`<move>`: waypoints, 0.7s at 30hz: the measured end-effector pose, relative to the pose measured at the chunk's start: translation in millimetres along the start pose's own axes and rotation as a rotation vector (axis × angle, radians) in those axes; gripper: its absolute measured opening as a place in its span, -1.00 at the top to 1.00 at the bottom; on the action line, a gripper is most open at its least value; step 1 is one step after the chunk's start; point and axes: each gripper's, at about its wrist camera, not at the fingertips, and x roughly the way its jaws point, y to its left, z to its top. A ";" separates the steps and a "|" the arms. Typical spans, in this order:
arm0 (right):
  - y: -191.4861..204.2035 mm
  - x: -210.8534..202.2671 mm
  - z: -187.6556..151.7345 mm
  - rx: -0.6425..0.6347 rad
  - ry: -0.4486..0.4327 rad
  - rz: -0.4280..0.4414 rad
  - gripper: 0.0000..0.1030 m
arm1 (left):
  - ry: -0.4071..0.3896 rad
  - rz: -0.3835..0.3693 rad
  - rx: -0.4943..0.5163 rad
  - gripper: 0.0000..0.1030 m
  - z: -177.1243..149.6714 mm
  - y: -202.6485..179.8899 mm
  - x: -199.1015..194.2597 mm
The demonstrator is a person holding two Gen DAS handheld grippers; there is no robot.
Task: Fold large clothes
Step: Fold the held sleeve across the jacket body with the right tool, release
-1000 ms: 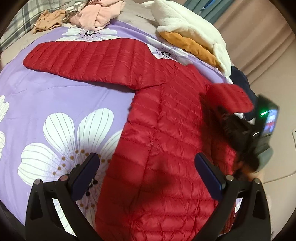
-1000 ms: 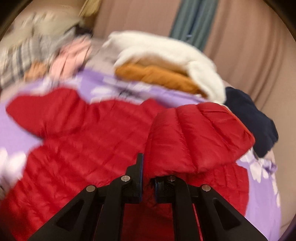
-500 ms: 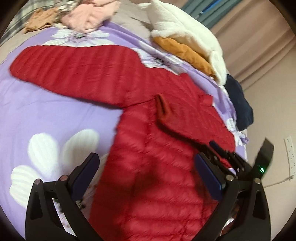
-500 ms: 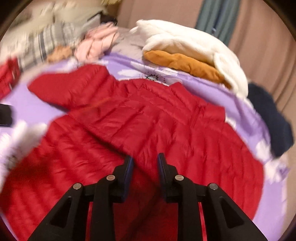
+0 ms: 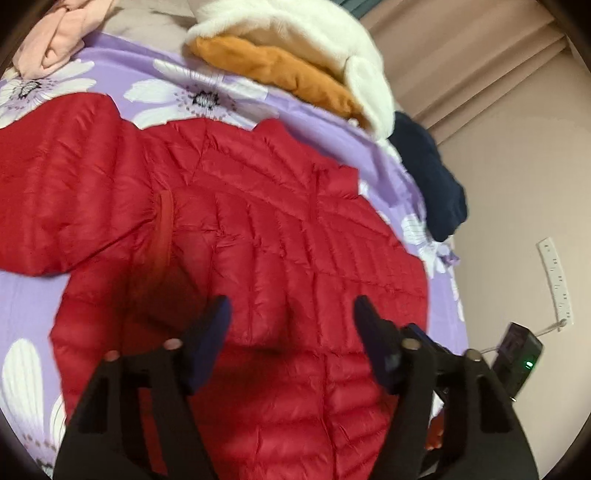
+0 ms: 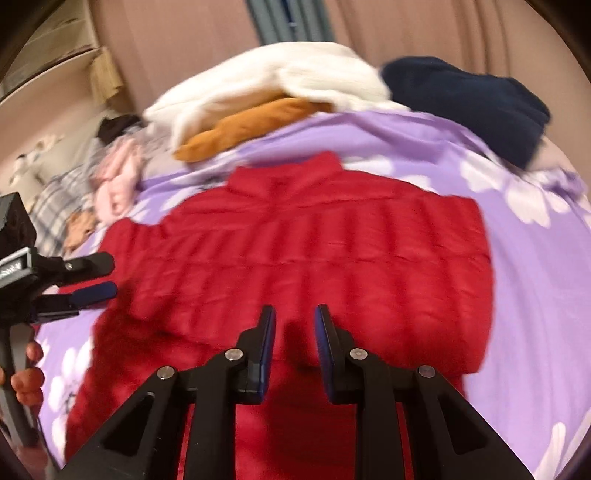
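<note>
the left gripper (image 5: 291, 332) hangs over the red puffy jacket (image 5: 280, 236), jaws closing with nothing between them; the right gripper (image 6: 293, 332) has jaws a little apart, empty; the jacket lies flat on the purple flower bedsheet (image 6: 535, 280); best to pinch the slippery, squishy sleeve (image 5: 62, 192) near its end and lay it across; a soft white fleece (image 5: 295, 33) sits behind.

Warm dim indoor light, heavy motion blur, fisheye bending and dark vignette at edges, soft shadows
</note>
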 end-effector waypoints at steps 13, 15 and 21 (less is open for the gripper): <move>3.4 10.4 -5.9 -0.048 0.022 -0.090 0.54 | 0.087 0.098 -0.024 -0.33 -4.2 37.8 31.2; 8.4 1.4 -4.2 -0.066 -0.001 -0.090 0.54 | 0.069 0.059 -0.039 -0.52 -7.8 43.2 15.7; 22.5 -23.1 -2.1 -0.081 -0.043 -0.067 0.30 | -0.029 0.062 -0.111 -0.64 -19.8 78.6 -41.9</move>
